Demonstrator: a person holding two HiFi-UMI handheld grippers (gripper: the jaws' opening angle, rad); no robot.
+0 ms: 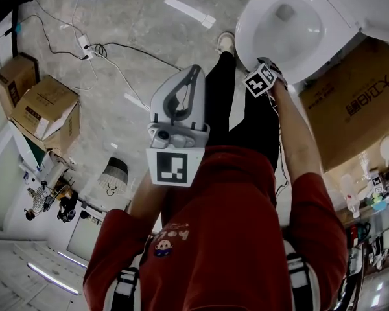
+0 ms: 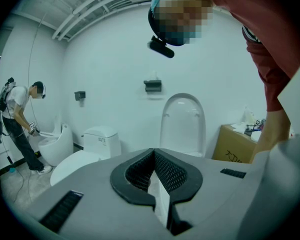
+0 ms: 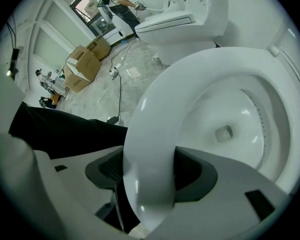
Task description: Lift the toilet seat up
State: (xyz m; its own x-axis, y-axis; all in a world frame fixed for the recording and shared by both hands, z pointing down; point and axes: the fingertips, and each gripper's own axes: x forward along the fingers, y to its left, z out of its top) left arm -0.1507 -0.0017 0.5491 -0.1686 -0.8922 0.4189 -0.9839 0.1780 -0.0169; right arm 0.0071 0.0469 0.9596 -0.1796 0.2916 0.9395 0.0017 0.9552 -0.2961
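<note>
The right tool (image 3: 147, 176) is clenched on the front rim of the toilet seat (image 3: 155, 109), with one jaw on either side of the white ring. The seat circles the bowl (image 3: 230, 119); whether it rests on the bowl cannot be told. Behind the bowl the lid (image 2: 182, 121) stands upright. The left tool (image 2: 152, 181) has its jaws pressed together on nothing and is held well away from the bowl. A cardboard box (image 1: 356, 102) stands just beside the bowl.
</note>
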